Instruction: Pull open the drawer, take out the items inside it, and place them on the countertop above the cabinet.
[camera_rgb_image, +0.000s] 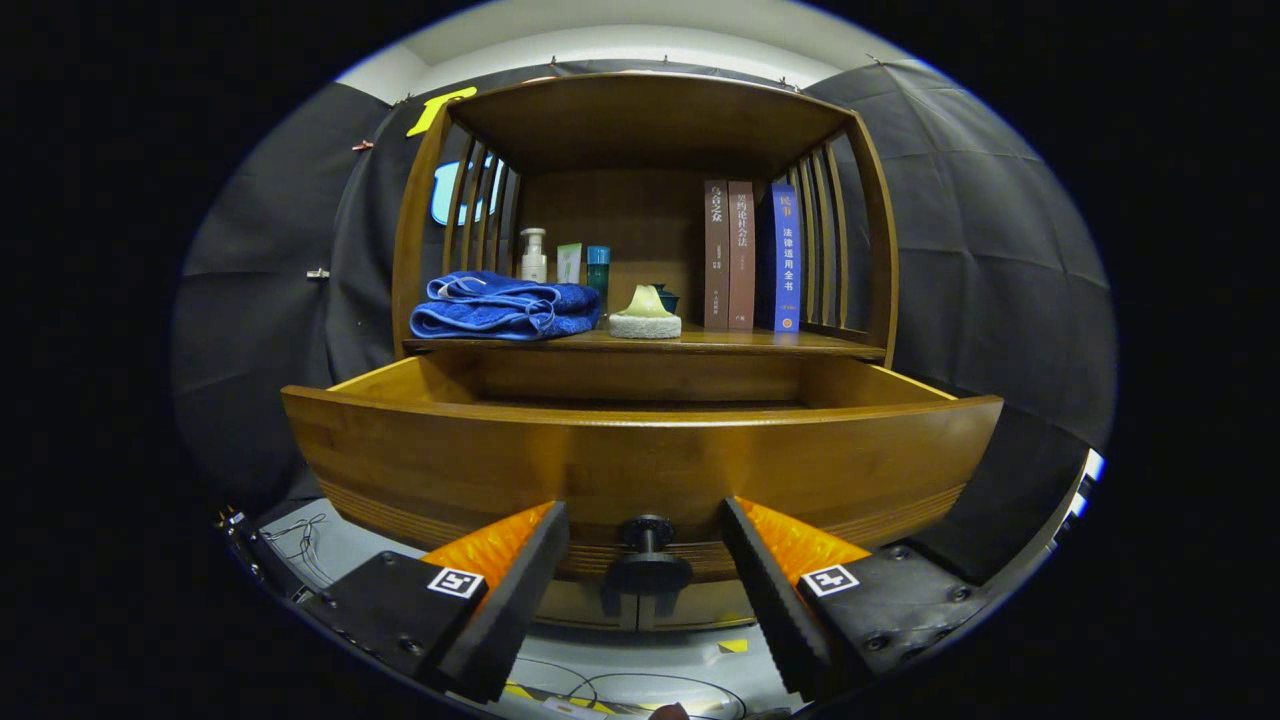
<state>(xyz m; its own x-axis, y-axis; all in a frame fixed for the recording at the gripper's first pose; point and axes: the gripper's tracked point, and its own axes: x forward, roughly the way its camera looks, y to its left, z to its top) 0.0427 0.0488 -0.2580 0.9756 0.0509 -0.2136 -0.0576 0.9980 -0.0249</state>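
Drawer (640, 455) is pulled out; its knob (649, 552) sits between the gripper (645, 530) jaws, which are spread, touching nothing.

The wooden drawer (640, 455) stands pulled open from the cabinet, its curved front facing forward with a dark round knob (649, 545) low at its middle. Its inside is hidden.

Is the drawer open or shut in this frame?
Open. The drawer is pulled well out from under the shelf, its side walls showing. Its knob sits between the spread gripper fingers, untouched.
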